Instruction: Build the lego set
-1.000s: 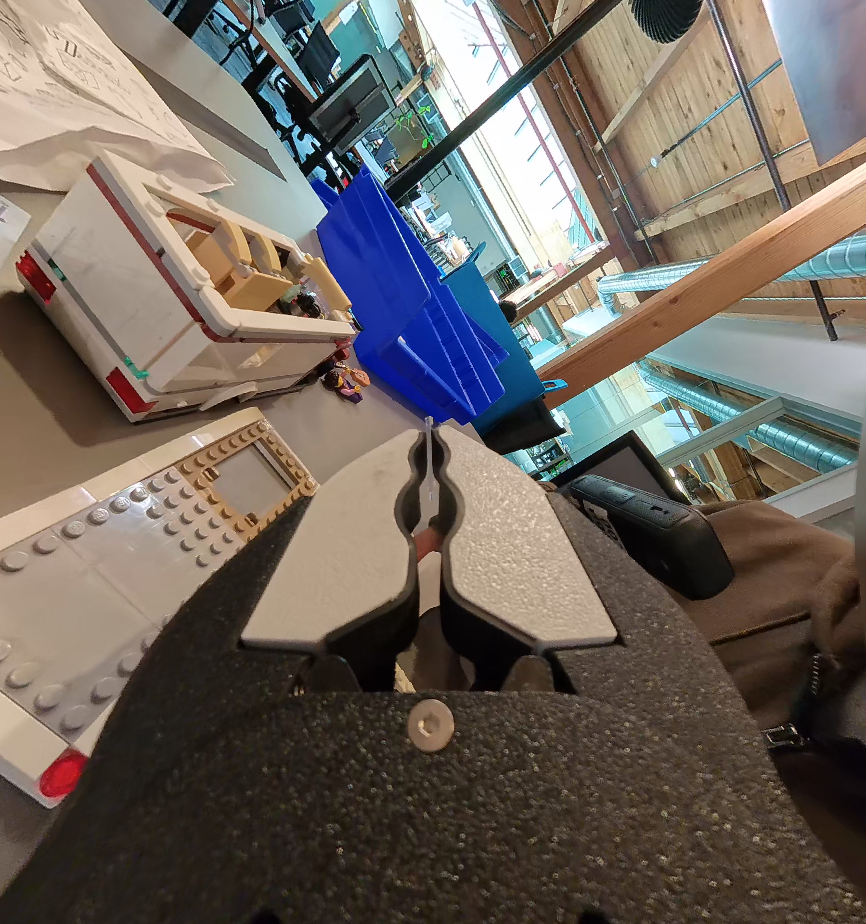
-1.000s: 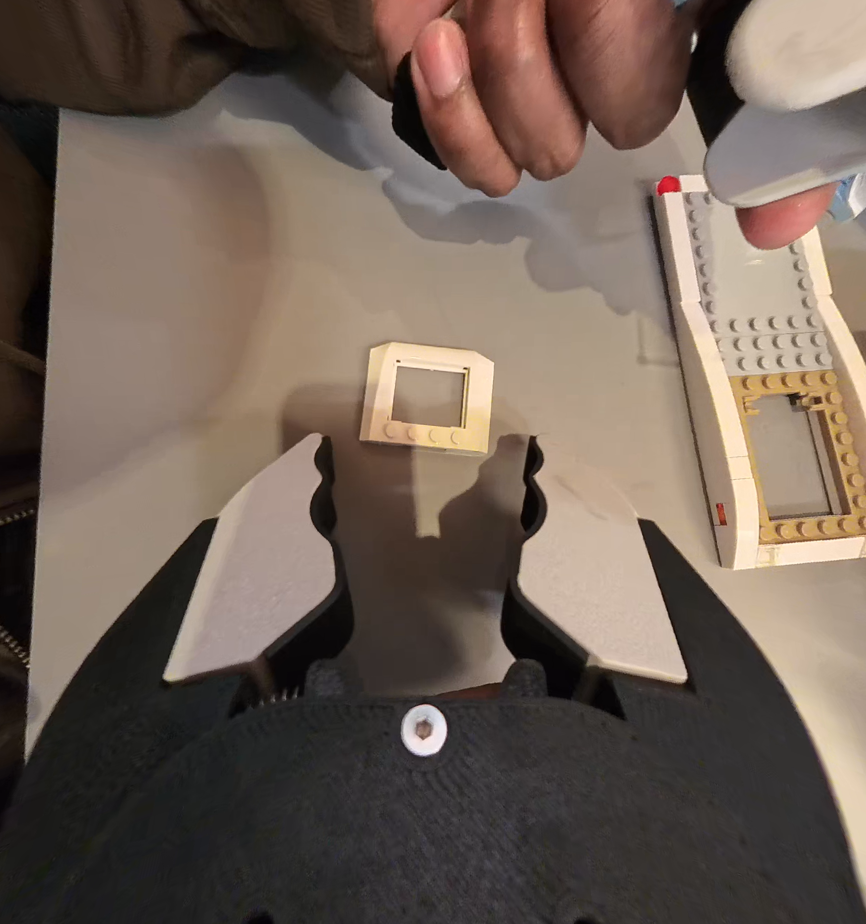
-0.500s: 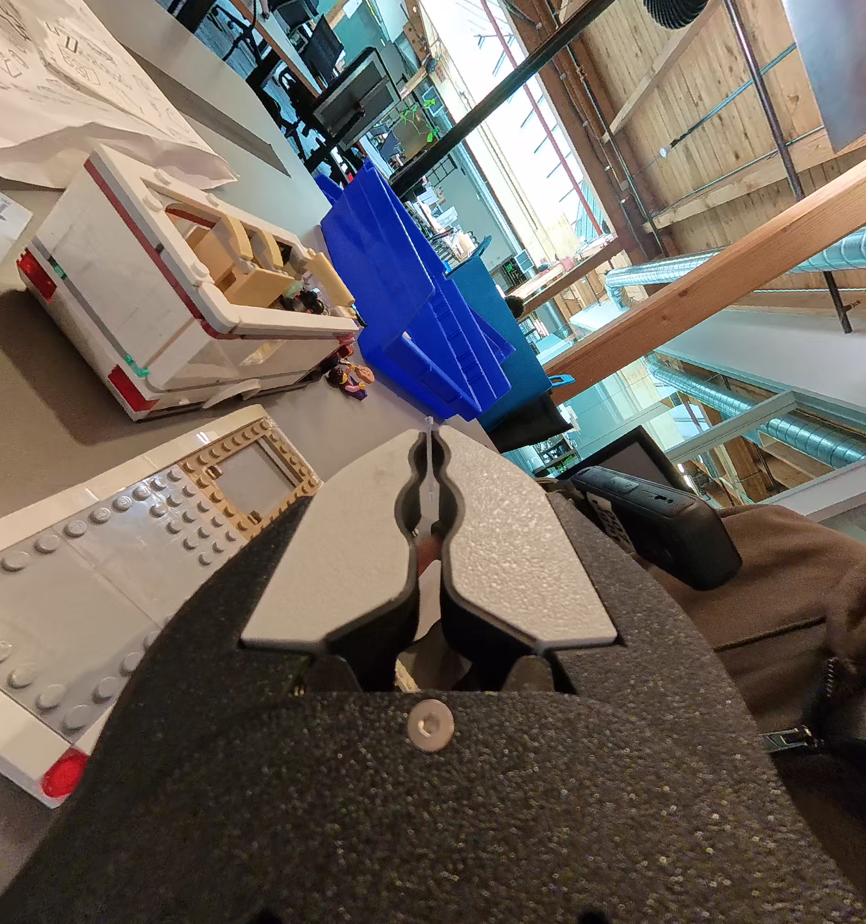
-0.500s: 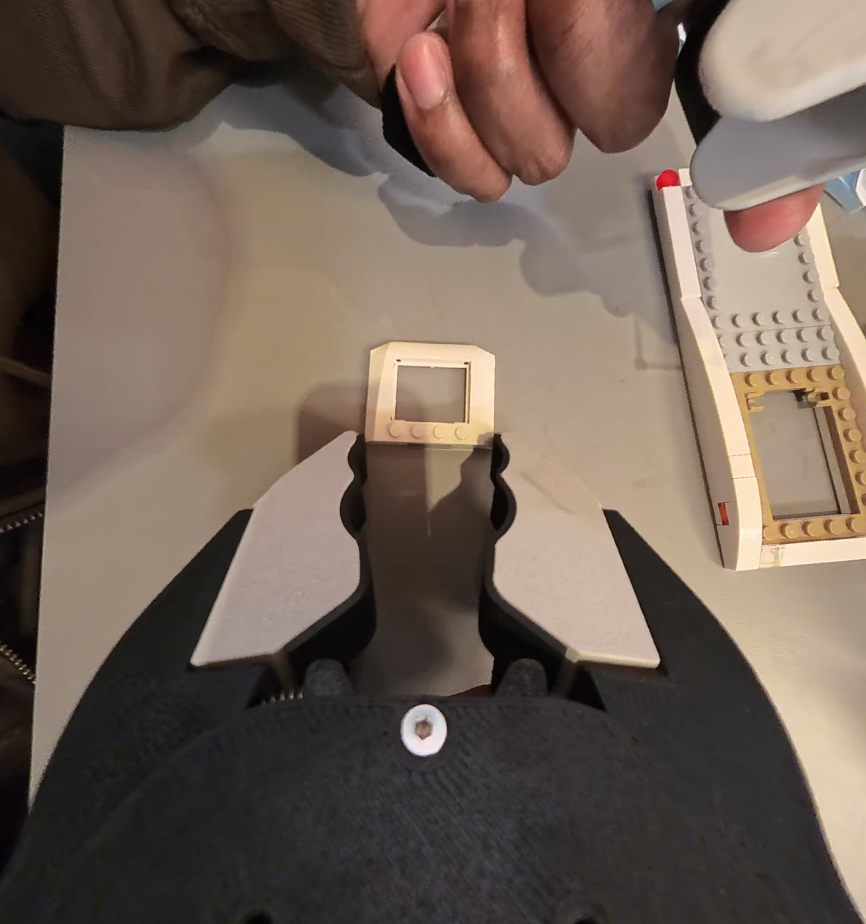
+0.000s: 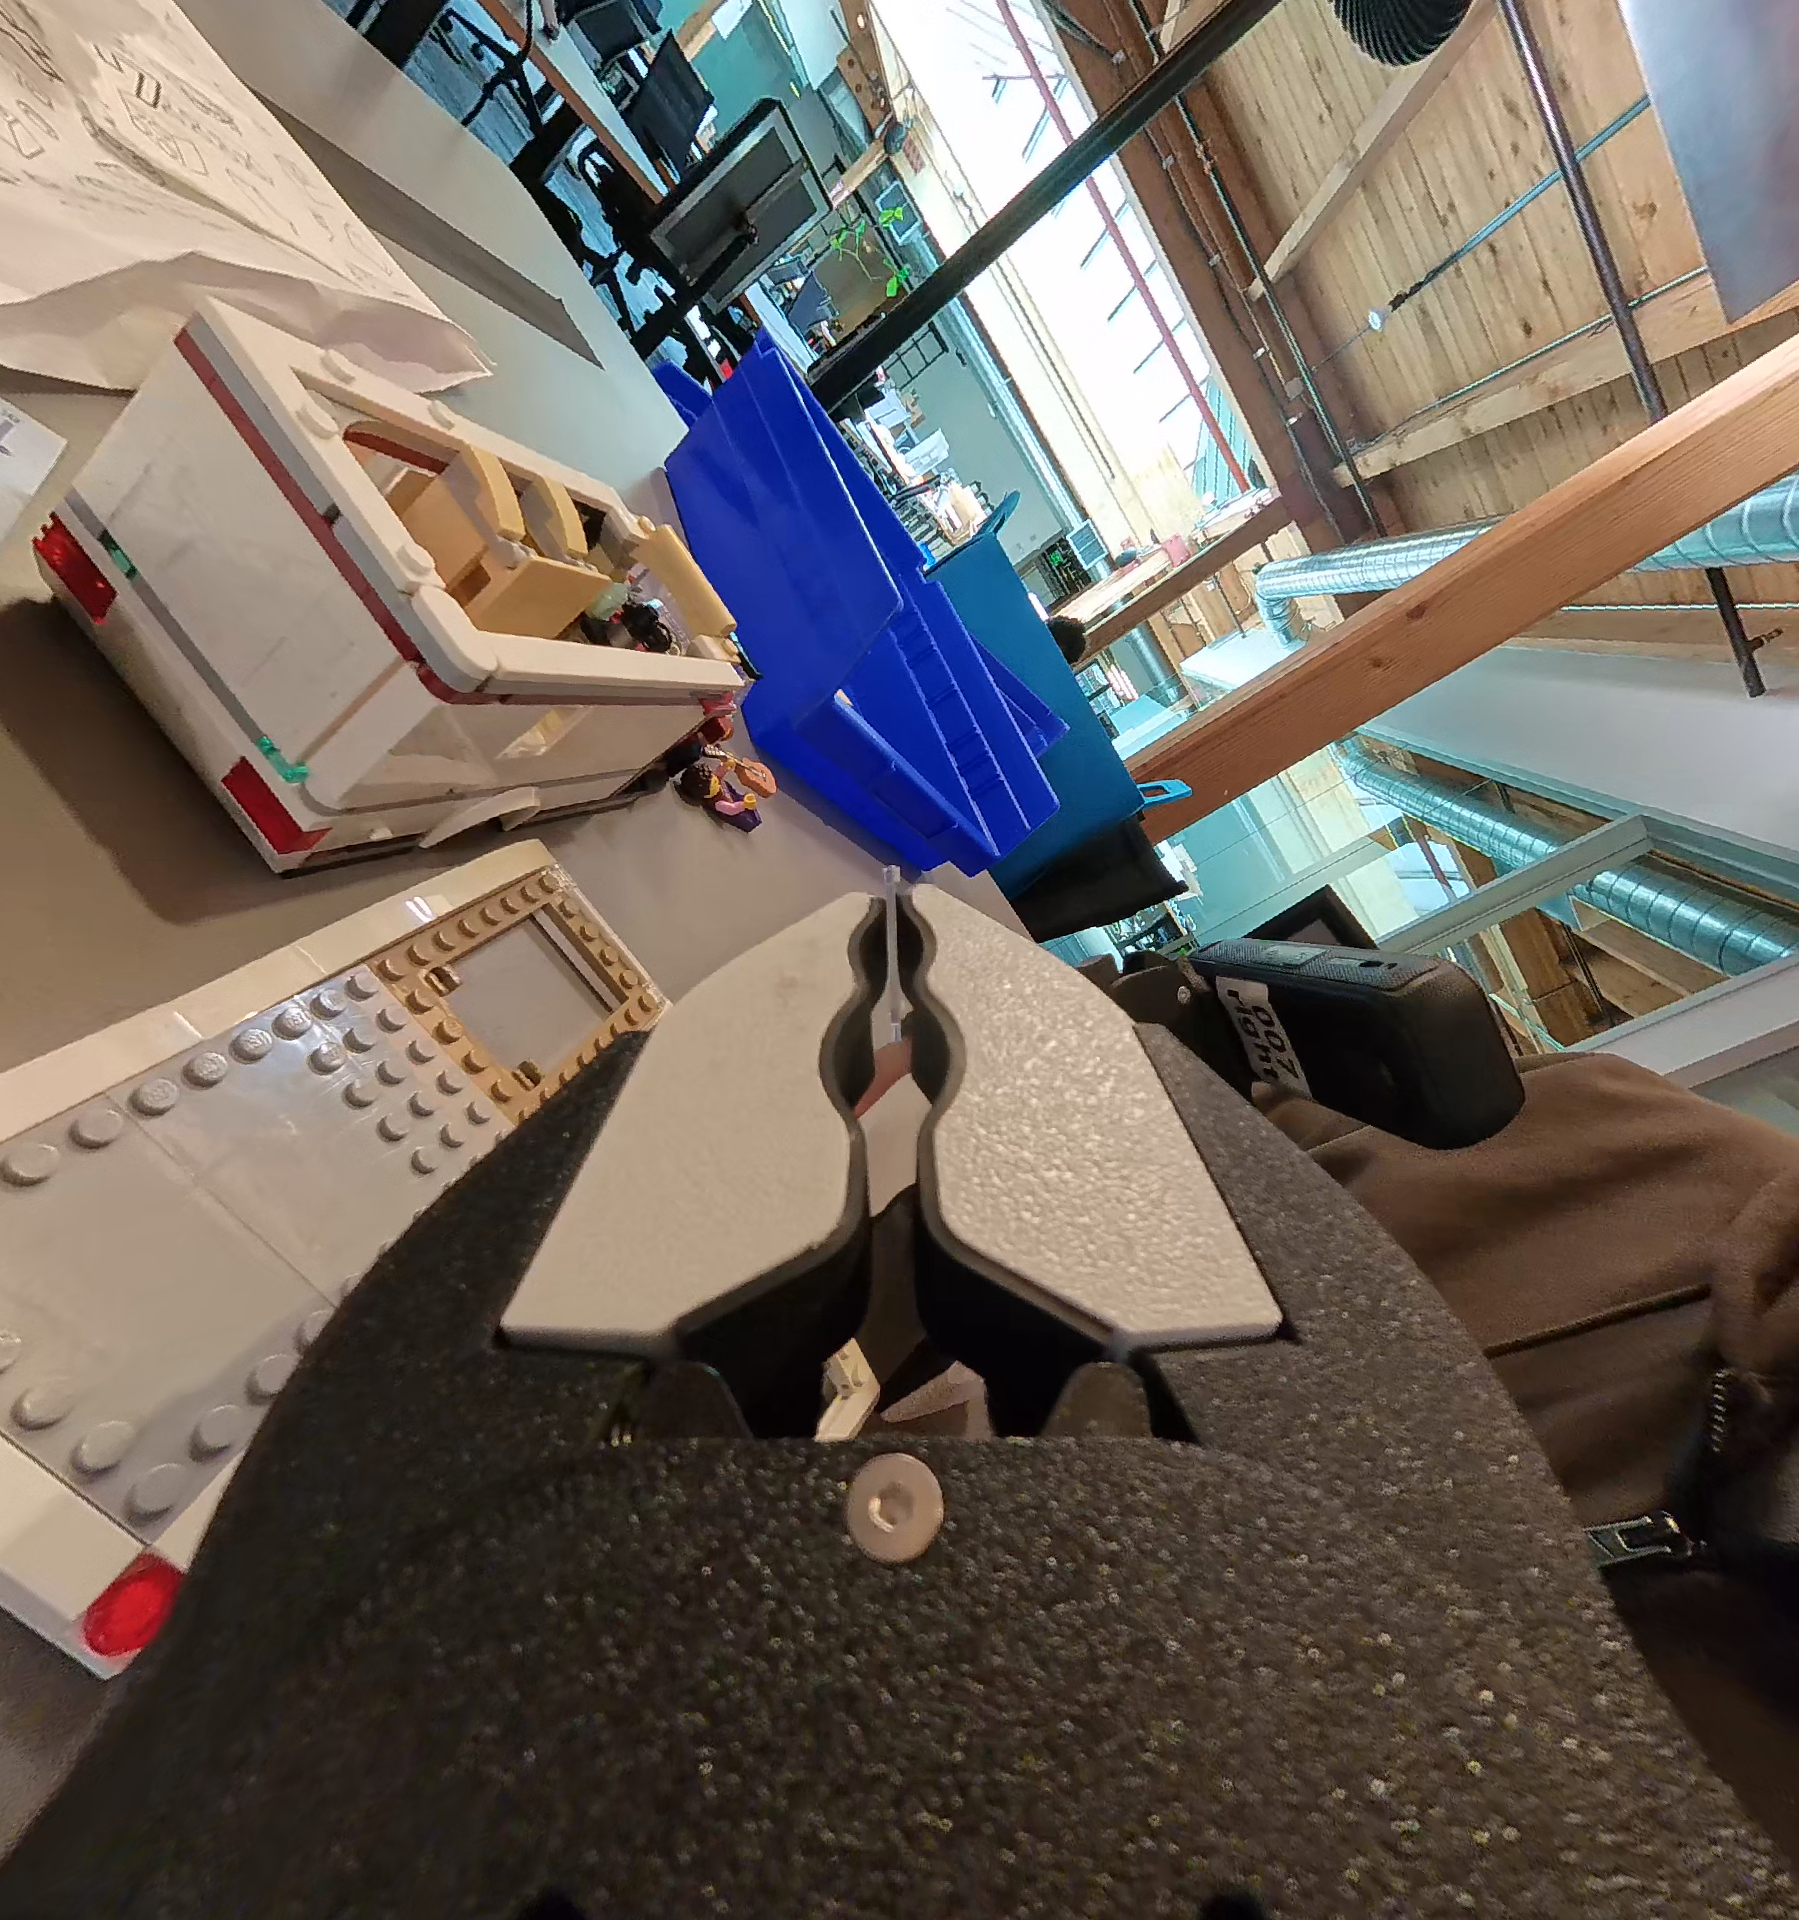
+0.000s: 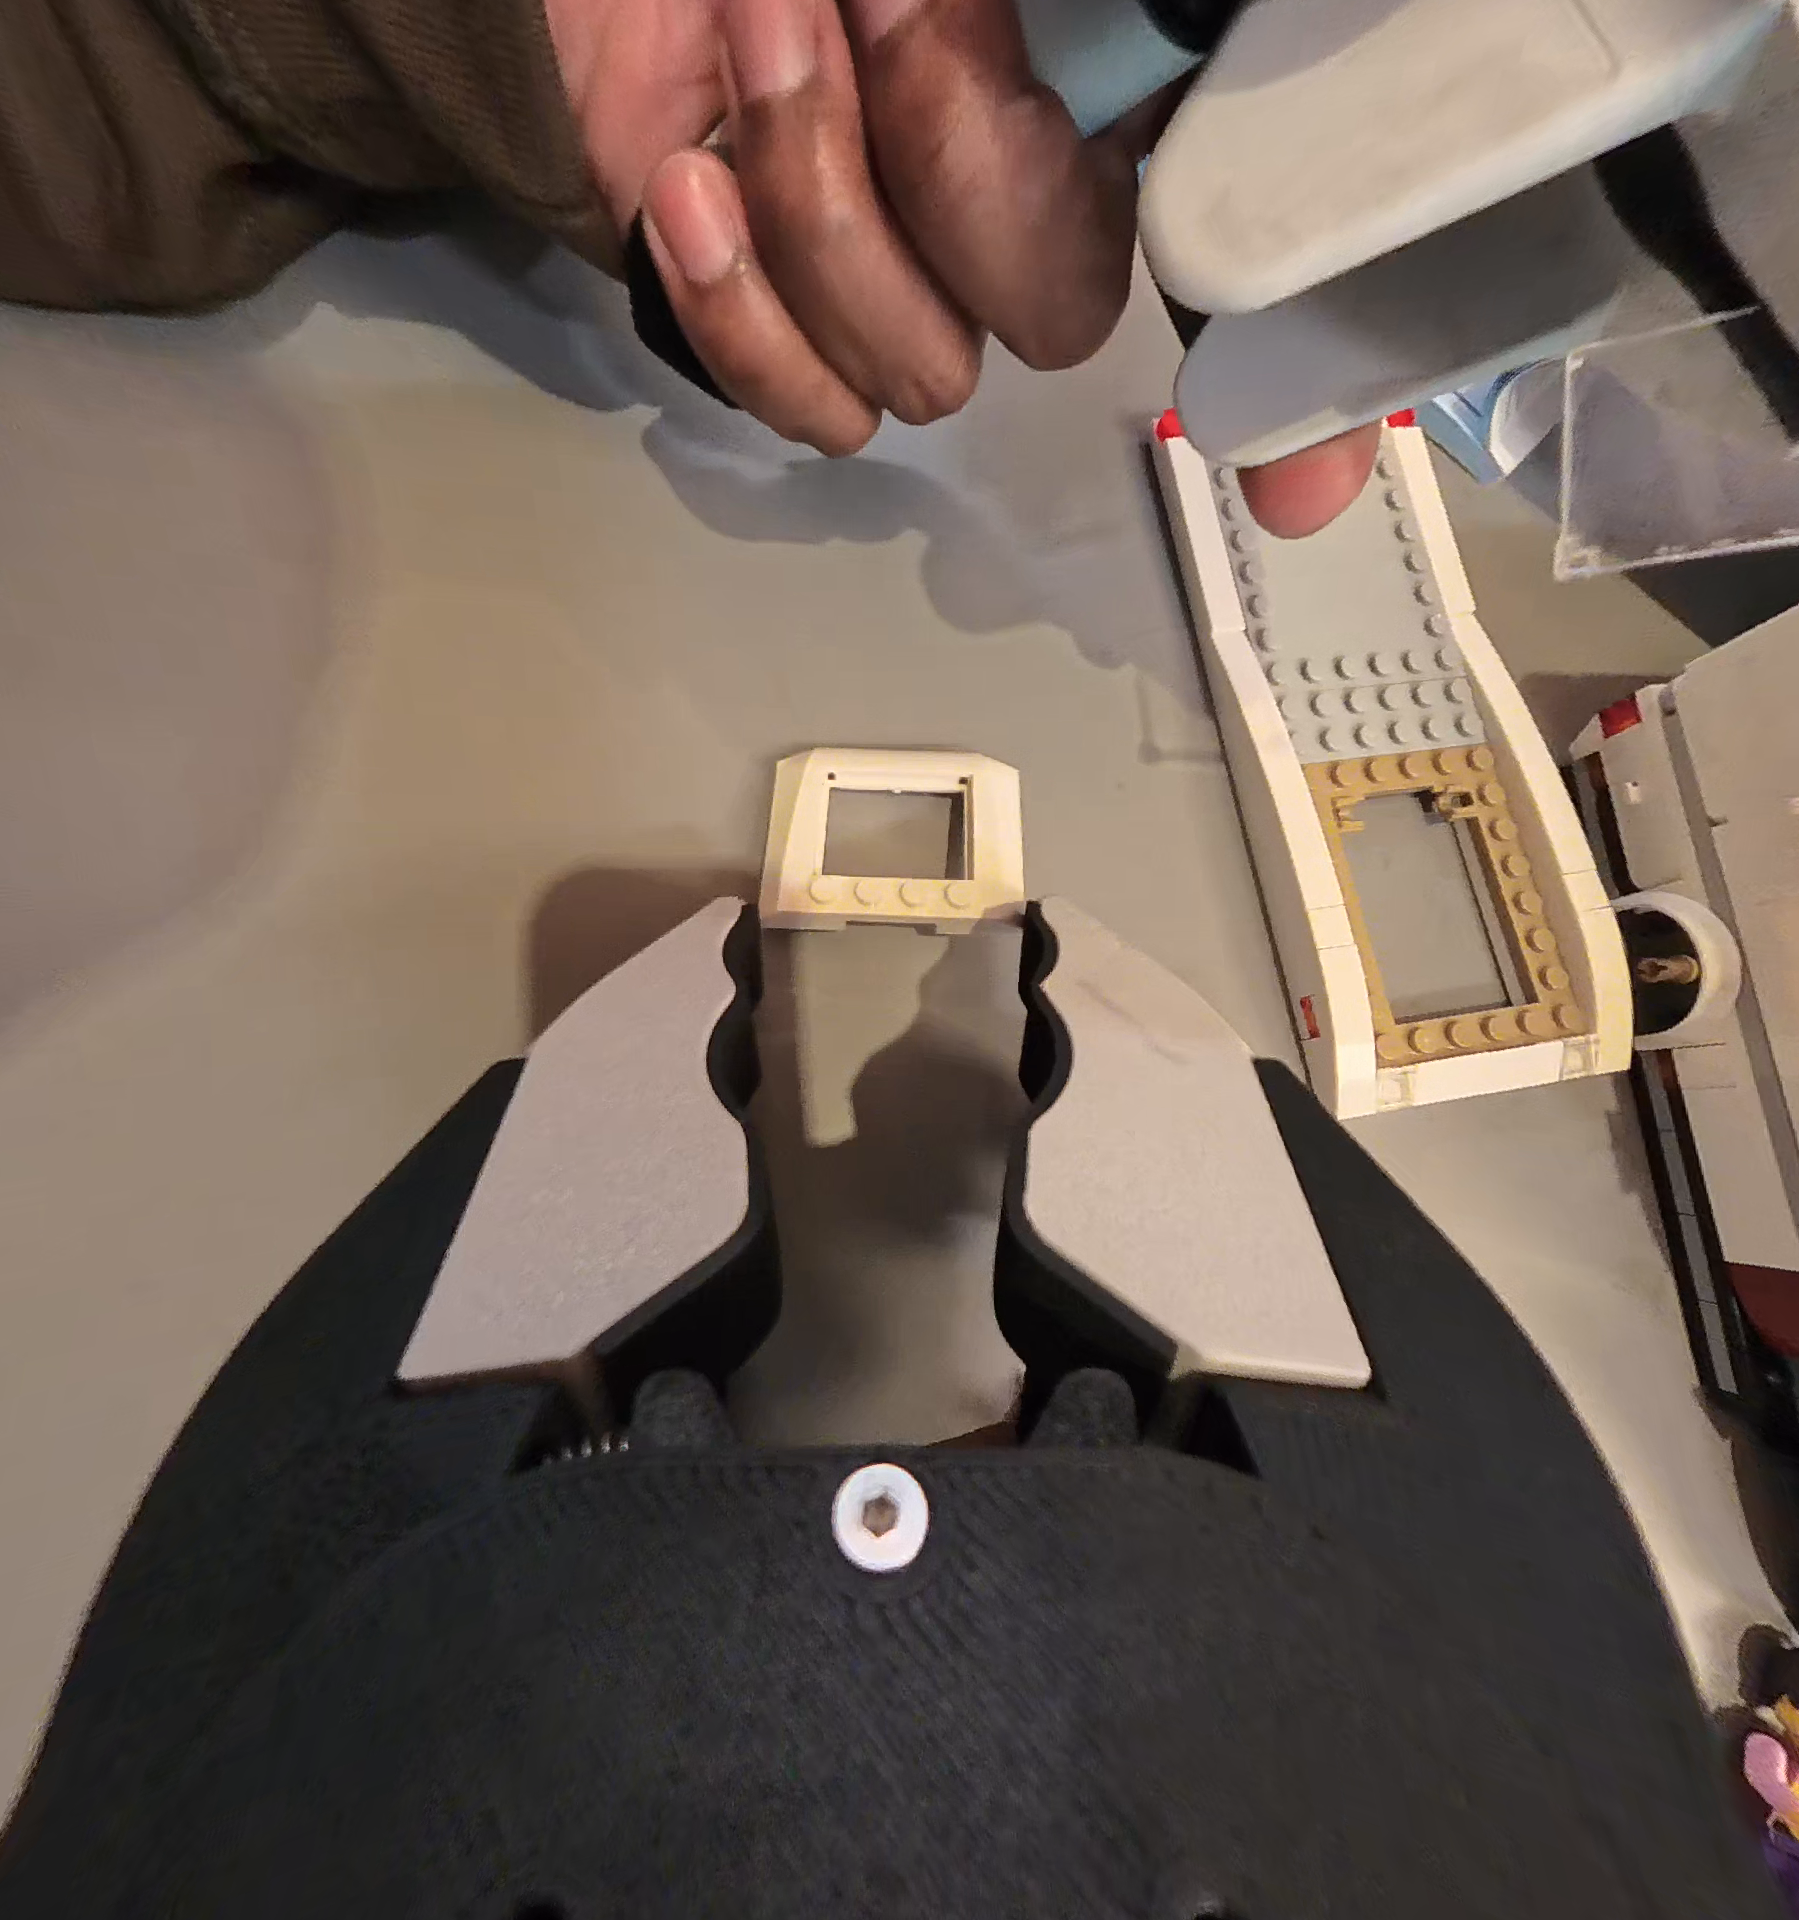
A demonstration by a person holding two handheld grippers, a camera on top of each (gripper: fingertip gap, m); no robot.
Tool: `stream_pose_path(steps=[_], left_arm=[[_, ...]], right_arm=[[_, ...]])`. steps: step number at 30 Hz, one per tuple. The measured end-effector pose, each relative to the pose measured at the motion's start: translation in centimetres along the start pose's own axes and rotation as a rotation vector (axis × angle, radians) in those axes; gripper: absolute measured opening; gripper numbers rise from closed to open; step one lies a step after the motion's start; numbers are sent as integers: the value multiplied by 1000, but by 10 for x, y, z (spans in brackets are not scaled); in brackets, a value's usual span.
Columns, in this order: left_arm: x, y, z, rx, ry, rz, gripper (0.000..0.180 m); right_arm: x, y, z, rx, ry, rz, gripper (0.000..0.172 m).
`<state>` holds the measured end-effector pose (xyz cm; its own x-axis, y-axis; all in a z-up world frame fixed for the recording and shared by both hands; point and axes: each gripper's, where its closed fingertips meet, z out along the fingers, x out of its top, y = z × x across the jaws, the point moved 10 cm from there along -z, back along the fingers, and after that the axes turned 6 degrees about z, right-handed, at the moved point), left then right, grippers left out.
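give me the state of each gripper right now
Left gripper: fingers closed on a thin clear plastic pane.
Right gripper: fingers closed on the near edge of a small cream square window-frame brick.

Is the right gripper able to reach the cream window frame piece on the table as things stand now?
Probably yes. The right gripper already has its fingertips on either side of the cream window frame piece's near edge, and nothing lies between them on the table.

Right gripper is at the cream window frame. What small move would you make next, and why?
Probably loosen the right gripper and ease it forward a touch before lifting: only its very fingertips meet the near corners of the cream window frame, which lies mostly ahead of them on the grey table. A deeper hold looks safer.
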<state>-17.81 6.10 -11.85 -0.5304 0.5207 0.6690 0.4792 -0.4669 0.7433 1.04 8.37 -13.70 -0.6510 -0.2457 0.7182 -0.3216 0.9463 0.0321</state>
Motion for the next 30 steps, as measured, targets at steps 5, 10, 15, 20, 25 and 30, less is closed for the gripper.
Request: stream_pose_path(steps=[5, 10, 15, 20, 25, 30], left_arm=[[0, -1, 0, 6, 2, -4, 2], [-2, -8, -1, 27, 7, -40, 2], [-4, -16, -1, 30, 13, -88, 2], [-4, -20, -2, 24, 17, -114, 2], [-5, -24, -3, 14, 22, -145, 2], [-5, -29, -4, 1, 31, -186, 2]], right_arm=[[-2, 4, 0, -14, -2, 8, 48], [-5, 10, -1, -18, 6, 47, 48], [-6, 15, -3, -9, 19, 90, 48], [-7, 20, -3, -11, 18, 123, 48], [-8, 24, -3, 14, 15, 158, 48], [-8, 28, -4, 27, 26, 195, 48]])
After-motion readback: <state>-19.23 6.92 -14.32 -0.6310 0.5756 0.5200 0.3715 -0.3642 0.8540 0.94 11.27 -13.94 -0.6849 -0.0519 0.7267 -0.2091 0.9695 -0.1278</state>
